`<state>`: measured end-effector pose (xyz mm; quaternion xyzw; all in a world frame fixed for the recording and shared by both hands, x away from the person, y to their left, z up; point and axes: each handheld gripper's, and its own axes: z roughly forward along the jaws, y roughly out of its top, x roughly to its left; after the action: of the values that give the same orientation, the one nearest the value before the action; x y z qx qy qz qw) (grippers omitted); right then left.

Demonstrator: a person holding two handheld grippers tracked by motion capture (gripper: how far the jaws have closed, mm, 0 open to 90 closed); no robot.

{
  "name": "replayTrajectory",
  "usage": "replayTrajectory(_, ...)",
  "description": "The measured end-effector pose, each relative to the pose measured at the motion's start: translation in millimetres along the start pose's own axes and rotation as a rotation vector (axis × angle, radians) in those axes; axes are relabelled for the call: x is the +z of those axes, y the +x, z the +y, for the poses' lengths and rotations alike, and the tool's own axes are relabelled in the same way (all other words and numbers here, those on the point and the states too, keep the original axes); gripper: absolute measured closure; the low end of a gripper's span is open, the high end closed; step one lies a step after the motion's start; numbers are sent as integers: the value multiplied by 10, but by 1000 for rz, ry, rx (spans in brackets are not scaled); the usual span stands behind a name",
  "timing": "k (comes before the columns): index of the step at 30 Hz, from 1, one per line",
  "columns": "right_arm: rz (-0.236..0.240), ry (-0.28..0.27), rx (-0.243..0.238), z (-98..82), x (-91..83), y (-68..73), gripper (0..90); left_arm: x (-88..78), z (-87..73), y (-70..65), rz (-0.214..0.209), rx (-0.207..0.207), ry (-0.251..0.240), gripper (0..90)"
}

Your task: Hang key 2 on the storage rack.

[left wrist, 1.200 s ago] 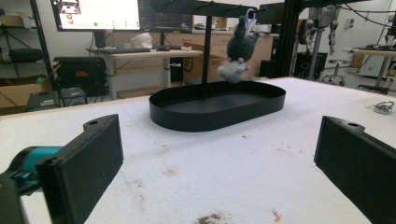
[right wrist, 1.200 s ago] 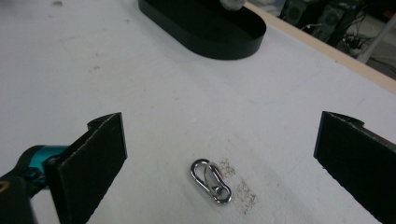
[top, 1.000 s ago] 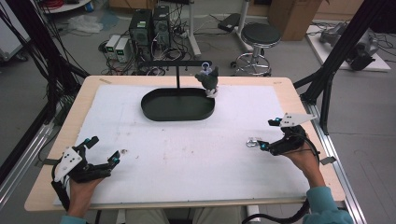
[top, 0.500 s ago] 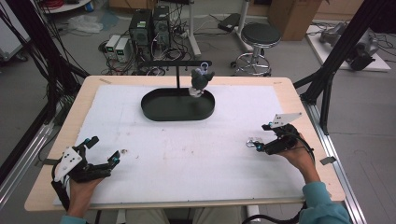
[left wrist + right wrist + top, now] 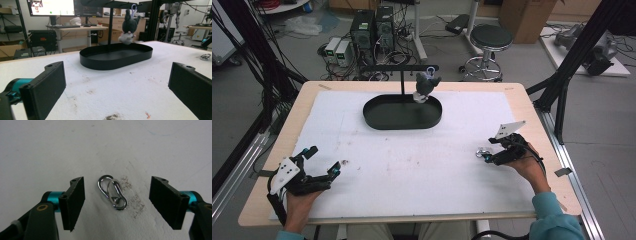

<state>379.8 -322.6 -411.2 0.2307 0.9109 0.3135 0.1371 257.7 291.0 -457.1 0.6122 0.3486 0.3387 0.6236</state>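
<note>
The right gripper (image 5: 116,203) sits low over the white mat (image 5: 412,170). Its jaws have just been closing and stand apart on either side of the clip (image 5: 112,192), clear of it. The clip lies flat on the mat. The left gripper (image 5: 323,161) rests at the near left, jaws spread. Farther off stands the tray (image 5: 402,112); a plush toy (image 5: 426,86), possibly clipped on, hangs from the stand (image 5: 402,70) above it.

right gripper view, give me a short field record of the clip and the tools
clip: silver metal clip lying flat on the white table cover
right tool: straddles the clip, jaws just been closing, pads not touching it
left tool: open, nothing between its jaws
tray: black oval tray at the far middle
toy: grey plush toy hanging above the tray
</note>
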Motion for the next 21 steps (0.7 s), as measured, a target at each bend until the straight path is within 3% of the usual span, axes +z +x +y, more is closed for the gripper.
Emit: replayTrajectory(21, 11, 79, -109, 36, 104, 36, 598, 0, 0, 0, 0, 1, 0, 17)
